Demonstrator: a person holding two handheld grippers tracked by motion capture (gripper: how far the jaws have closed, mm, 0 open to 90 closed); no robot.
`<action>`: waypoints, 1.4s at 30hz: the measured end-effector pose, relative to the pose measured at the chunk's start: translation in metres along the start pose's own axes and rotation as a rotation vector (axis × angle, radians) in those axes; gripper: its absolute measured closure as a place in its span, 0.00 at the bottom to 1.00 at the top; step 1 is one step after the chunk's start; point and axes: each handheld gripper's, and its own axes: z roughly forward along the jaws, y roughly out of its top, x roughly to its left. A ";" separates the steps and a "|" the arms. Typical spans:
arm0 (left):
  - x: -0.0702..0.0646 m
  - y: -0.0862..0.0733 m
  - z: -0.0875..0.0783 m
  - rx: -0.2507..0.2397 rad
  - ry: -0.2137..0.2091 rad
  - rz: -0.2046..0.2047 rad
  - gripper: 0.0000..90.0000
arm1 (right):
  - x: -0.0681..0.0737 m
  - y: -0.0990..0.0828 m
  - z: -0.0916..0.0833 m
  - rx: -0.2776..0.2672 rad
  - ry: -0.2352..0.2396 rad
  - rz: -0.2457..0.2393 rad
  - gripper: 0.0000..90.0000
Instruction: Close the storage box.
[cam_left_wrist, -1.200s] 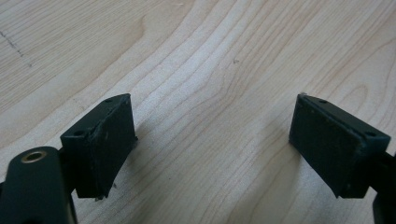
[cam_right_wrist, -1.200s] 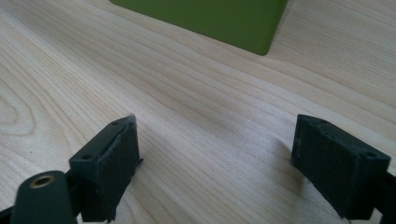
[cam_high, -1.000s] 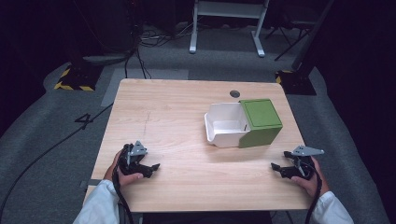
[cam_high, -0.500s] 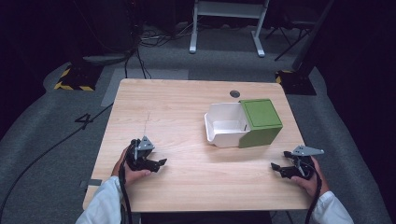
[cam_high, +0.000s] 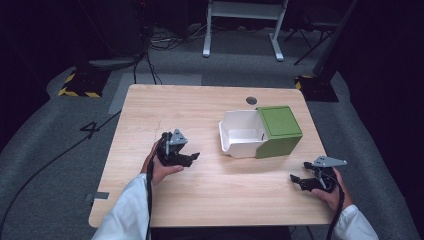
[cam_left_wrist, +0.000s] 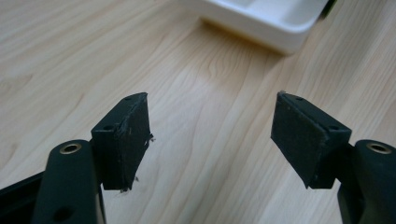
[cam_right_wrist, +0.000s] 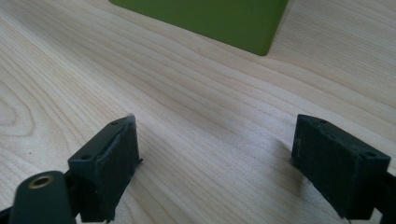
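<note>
A white open box (cam_high: 239, 141) sits half inside a green sleeve (cam_high: 280, 129) on the right half of the wooden table (cam_high: 200, 105). My left gripper (cam_high: 193, 157) hovers just left of the box, pointing at it. Its jaws have just been closing, and a gap remains with nothing between them. In the left gripper view the left gripper (cam_left_wrist: 211, 99) faces the white box's near corner (cam_left_wrist: 261, 21) over bare wood. My right gripper (cam_high: 296, 180) rests near the table's front right, open and empty. In the right gripper view the right gripper (cam_right_wrist: 215, 120) points at the green sleeve (cam_right_wrist: 210, 16).
A round cable hole (cam_high: 251, 100) lies behind the box. Dark floor, cables and a white frame (cam_high: 245, 20) lie beyond the table's far edge. Bare wood spreads across the table's left and front.
My left hand has moved right and slightly up, from the front left toward the box, and its jaws look narrower. The right hand and the box have stayed put.
</note>
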 end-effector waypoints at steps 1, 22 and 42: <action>-0.001 0.004 0.003 -0.005 0.006 0.002 0.32 | 0.000 0.000 0.000 0.000 0.000 -0.001 0.16; -0.011 0.040 0.070 0.045 -0.025 0.032 0.34 | 0.000 0.000 0.000 0.000 -0.001 0.000 0.16; -0.011 0.042 0.095 0.096 -0.057 0.056 0.36 | 0.000 0.000 0.000 0.000 0.000 0.000 0.16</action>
